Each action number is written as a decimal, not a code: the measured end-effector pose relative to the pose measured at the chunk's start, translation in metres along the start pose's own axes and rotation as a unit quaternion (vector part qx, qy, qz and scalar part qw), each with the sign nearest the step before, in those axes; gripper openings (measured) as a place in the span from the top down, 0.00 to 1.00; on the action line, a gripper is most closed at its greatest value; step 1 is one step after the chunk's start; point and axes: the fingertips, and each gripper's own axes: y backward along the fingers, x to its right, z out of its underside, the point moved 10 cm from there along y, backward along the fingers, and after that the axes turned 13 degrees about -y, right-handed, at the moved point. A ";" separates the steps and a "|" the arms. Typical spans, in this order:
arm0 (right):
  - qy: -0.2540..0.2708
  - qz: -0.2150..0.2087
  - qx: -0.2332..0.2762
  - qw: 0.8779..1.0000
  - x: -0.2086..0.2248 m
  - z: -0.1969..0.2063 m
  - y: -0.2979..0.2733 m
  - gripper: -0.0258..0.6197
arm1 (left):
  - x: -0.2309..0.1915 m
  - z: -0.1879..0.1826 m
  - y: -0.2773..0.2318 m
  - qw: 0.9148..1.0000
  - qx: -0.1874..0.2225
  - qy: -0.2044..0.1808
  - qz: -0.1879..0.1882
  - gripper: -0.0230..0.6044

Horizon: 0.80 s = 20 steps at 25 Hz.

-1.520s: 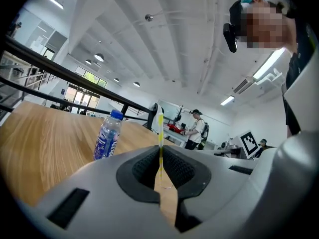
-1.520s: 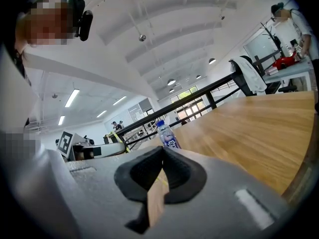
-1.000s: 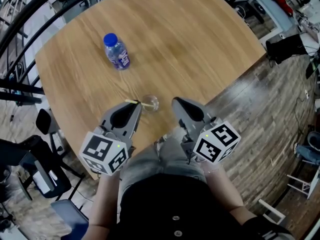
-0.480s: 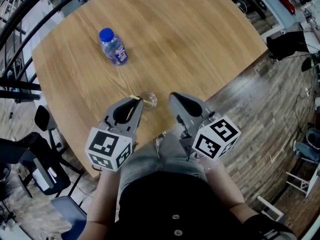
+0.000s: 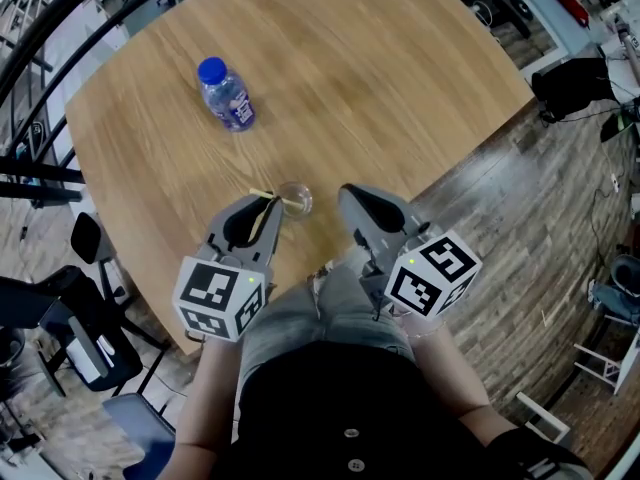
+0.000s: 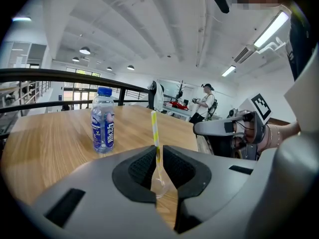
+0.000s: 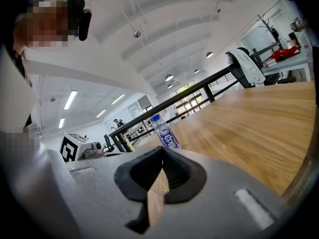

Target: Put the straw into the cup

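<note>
Reaching out from the person's lap, both forearms hold their tongs side by side over the near edge of the wooden table [image 5: 400, 78], the marker cubes [image 5: 220, 298] nearest the body and the jaws pointing away across the wood. The left gripper [image 5: 268, 206] tilts downward toward the tabletop, and its jaws are closed on the yellow-and-white straw [image 6: 154, 128], which stands nearly upright between the dark pads and rises well above them. Through the gap beneath the pads the clear cup [image 6: 159, 185] shows directly under the straw; the straw's lower end reaches the cup's mouth, though how far it sits inside cannot be told. In the head view the cup stands on the table just beyond the left tongs' tips, near the table's edge. The right gripper [image 5: 352, 200] hangs just beside it, apart from the cup, pointing only slightly downward; its jaws are pressed together at the tips with nothing between them. A blue-capped water bottle [image 5: 226, 95] stands upright farther back on the table, well apart from both tongs.
</note>
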 end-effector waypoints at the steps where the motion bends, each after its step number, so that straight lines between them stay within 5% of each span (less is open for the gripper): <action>1: 0.001 -0.001 0.000 1.000 -0.001 -0.001 0.000 0.96 | 0.000 0.000 0.000 1.000 0.000 0.002 -0.001 0.90; 10: 0.015 -0.015 0.004 1.000 -0.013 -0.003 -0.002 0.96 | -0.004 -0.003 0.016 0.999 0.018 0.023 -0.020 0.76; 20: 0.050 -0.054 0.020 0.997 -0.044 -0.018 -0.004 0.96 | -0.010 -0.022 0.055 0.993 0.095 0.027 -0.066 0.80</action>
